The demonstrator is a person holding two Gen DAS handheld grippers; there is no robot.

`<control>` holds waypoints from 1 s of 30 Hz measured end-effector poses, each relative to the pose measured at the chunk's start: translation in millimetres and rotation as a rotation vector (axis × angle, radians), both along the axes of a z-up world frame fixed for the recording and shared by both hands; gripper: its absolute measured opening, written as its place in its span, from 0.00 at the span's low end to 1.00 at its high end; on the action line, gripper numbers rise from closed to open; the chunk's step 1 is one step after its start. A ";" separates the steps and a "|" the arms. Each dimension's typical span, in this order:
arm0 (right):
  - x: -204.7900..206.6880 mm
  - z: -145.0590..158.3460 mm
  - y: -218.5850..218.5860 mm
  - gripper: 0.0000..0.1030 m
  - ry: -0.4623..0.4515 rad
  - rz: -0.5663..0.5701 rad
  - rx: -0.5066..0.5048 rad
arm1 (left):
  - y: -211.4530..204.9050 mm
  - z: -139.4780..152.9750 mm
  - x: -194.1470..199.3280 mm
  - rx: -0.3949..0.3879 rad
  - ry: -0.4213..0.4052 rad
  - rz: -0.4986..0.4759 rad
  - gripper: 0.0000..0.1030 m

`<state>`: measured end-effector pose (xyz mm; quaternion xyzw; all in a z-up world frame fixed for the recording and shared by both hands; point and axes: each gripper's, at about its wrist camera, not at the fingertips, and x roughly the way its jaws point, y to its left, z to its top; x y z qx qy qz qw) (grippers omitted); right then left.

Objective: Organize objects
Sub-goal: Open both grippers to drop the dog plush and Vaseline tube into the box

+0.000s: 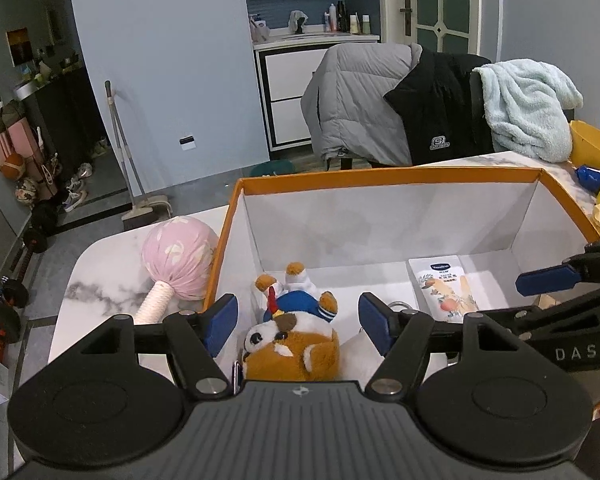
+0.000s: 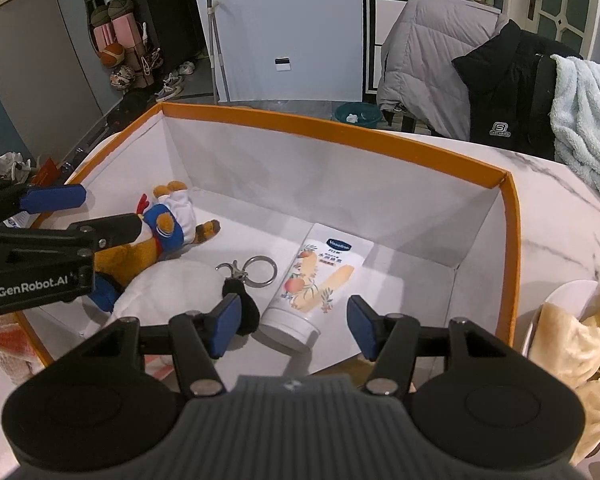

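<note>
- Left gripper [image 1: 298,316] hangs over the box [image 1: 380,176], jaws apart and gripping nothing; the plush toy [image 1: 296,336] lies between them on the box floor.
- Right gripper [image 2: 294,322] is likewise released above the lotion tube [image 2: 316,280] (lying flat, cap toward the camera).
- A key ring [image 2: 260,272] rests just beside the tube.

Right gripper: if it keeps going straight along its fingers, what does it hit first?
Most likely the Vaseline lotion tube lying in the orange-rimmed box, directly between the open right gripper fingers; depth unclear.
</note>
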<state>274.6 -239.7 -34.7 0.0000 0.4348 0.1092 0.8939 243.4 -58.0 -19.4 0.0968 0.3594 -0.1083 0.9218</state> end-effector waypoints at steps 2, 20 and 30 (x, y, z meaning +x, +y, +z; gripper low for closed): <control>0.1 -0.5 0.2 0.59 0.001 0.000 0.001 | 1.4 0.2 -2.8 0.010 0.001 -0.005 0.77; -14.1 5.9 5.1 0.60 -0.034 0.023 -0.034 | 12.1 29.5 -31.6 0.042 -0.042 -0.028 0.77; -49.9 60.1 -0.6 0.60 -0.128 0.037 -0.001 | 30.3 52.2 -56.4 0.031 -0.079 -0.007 0.77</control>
